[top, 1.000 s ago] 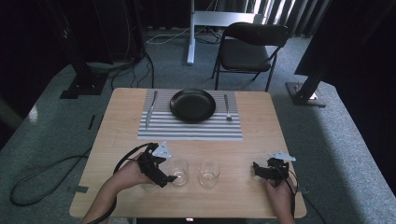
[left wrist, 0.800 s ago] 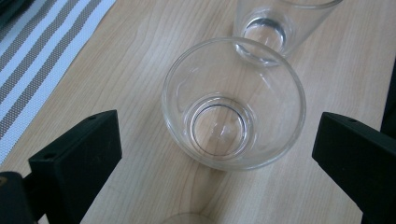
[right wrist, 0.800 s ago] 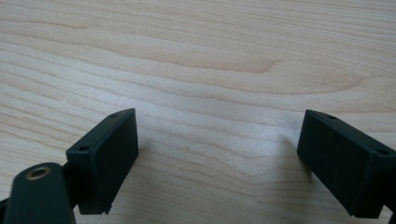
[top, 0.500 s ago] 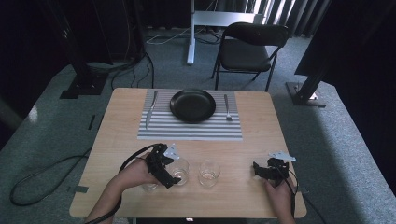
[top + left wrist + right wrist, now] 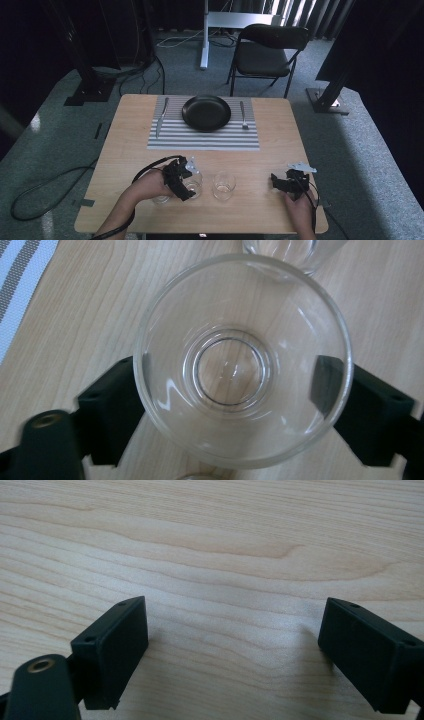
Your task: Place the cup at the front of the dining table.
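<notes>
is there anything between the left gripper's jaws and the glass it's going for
Nothing visible. In the left gripper view the left gripper has its jaws, which have just been closing, on opposite sides of the glass, right against its wall with no gap or object between. A second glass stands apart beside it on the table.

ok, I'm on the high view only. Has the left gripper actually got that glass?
Observer: Yes. The left gripper has just been closing its jaws, and the pads press the glass from outside, one on each side.
Operator: Anything in it?
Observer: Empty. The table shows straight through its base.
Operator: And the right gripper?
Observer: The right gripper is open over bare wood, with nothing between its jaws.
</notes>
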Action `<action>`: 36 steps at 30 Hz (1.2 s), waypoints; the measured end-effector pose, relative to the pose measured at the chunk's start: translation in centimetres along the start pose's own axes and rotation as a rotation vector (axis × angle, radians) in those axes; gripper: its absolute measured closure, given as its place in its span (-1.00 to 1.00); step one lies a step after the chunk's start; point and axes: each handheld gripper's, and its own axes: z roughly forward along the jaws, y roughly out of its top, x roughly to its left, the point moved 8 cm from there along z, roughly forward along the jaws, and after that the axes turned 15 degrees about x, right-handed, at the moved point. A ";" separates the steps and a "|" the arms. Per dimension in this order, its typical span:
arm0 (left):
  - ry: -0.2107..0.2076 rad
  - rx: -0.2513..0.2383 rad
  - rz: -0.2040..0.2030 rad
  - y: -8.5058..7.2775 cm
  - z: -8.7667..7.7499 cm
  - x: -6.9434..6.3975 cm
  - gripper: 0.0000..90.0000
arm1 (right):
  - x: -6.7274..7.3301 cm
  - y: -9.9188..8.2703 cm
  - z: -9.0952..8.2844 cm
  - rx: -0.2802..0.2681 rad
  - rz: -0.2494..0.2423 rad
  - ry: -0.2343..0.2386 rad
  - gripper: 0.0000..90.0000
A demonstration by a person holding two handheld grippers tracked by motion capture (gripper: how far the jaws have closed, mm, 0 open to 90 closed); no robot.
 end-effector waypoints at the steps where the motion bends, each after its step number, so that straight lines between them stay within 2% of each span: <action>1: 0.000 0.012 -0.006 0.1 0.0 0.0 -0.59 | 0.0 0.0 0.0 0.000 0.000 0.000 -0.73; 3: 0.001 0.021 -0.021 0.2 0.0 0.2 -0.59 | 0.0 0.0 0.0 0.000 0.000 0.000 -0.73; 9: 0.011 0.038 -0.013 0.5 0.1 0.3 -0.58 | 0.0 0.0 0.0 0.000 0.000 0.000 -0.73; 14: 0.023 0.013 -0.024 0.7 0.1 0.6 -0.58 | 0.0 0.0 0.0 0.000 0.000 0.000 -0.73; 19: 0.030 -0.005 -0.018 0.8 0.1 0.7 -0.57 | 0.0 0.0 0.0 0.000 0.000 0.000 -0.73; 20: 0.024 -0.004 -0.024 0.8 0.2 0.7 -0.57 | 0.0 0.0 0.0 0.000 0.000 0.000 -0.73; 22: 0.042 -0.010 -0.015 0.8 0.1 0.8 -0.56 | 0.0 0.0 0.0 0.000 0.000 0.000 -0.73; 24: 0.031 -0.009 -0.024 0.8 0.0 1.0 -0.56 | 0.0 0.0 0.0 0.000 0.000 0.000 -0.73; 29: 0.051 -0.014 -0.020 0.8 0.0 1.1 -0.56 | 0.0 0.0 0.0 0.000 0.001 0.000 -0.73; 31: 0.048 -0.016 -0.028 0.8 0.0 1.3 -0.56 | 0.0 0.0 0.0 0.000 0.000 0.000 -0.73; 35: 0.068 -0.025 -0.038 0.8 0.0 1.5 -0.56 | 0.0 0.0 0.0 0.000 0.000 0.000 -0.73; 36: 0.059 -0.028 -0.046 0.8 0.0 1.6 -0.55 | 0.0 0.0 0.0 0.000 0.000 0.000 -0.73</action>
